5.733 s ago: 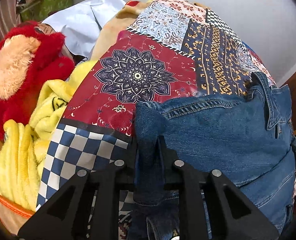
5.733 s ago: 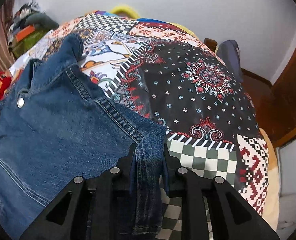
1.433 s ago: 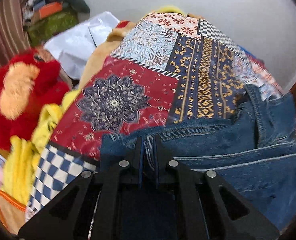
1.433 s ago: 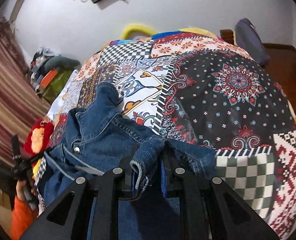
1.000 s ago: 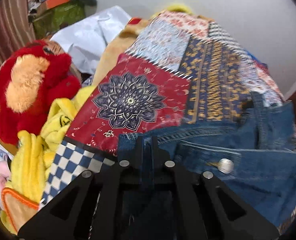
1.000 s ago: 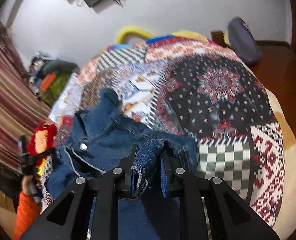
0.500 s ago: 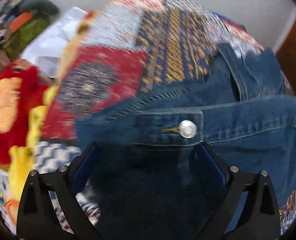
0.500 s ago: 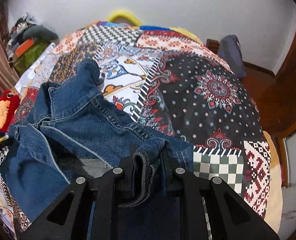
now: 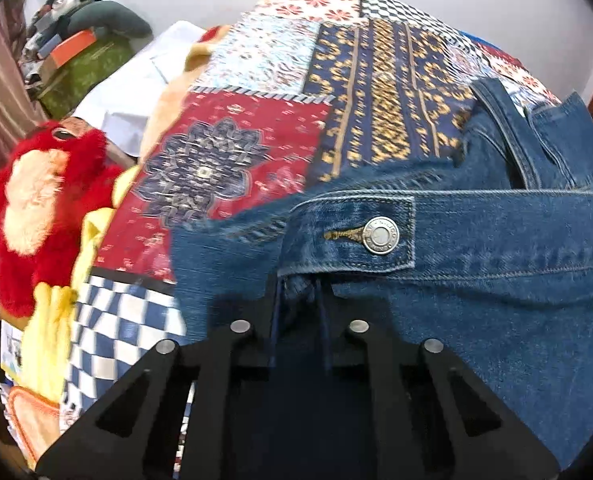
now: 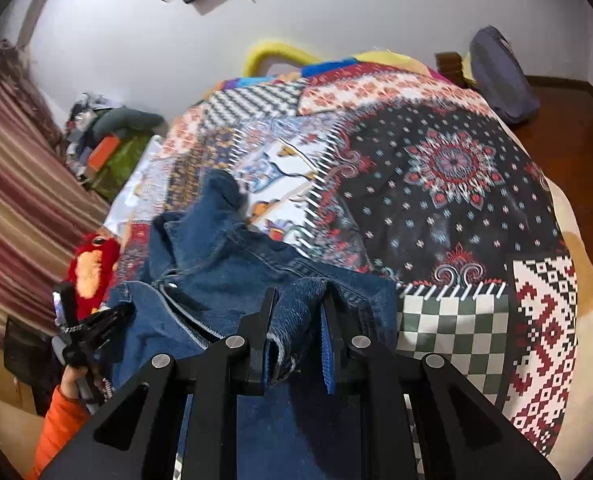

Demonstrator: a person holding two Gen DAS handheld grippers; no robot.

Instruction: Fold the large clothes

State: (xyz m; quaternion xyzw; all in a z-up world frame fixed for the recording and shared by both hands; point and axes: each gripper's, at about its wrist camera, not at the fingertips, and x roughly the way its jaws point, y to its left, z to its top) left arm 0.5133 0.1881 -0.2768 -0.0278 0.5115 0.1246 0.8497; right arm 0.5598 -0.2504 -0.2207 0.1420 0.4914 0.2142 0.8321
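A blue denim jacket [image 9: 476, 280] lies crumpled on a patchwork quilt [image 9: 236, 160]. My left gripper [image 9: 300, 284] sits just below a buttoned band with a metal button [image 9: 381, 235]. Its jaws are closing and pinch a fold of denim between them. In the right wrist view the jacket [image 10: 224, 264] spreads to the left, and my right gripper [image 10: 296, 296] is shut on a bunched denim edge lifted off the quilt [image 10: 448, 184]. The left gripper [image 10: 92, 328] shows at the jacket's left side, held by a hand with an orange sleeve [image 10: 62, 416].
A red plush toy [image 9: 36, 200] and yellow plush [image 9: 52, 320] crowd the bed's left edge. Boxes and clothes [image 9: 84, 52] are piled at the back left. A blue-grey bag [image 10: 500, 76] rests at the far right corner, and a striped curtain [image 10: 20, 184] hangs on the left.
My left gripper let go of the denim edge, opened wide, slid right and down over the buttoned band, and has closed on a fold there. The right gripper kept its hold.
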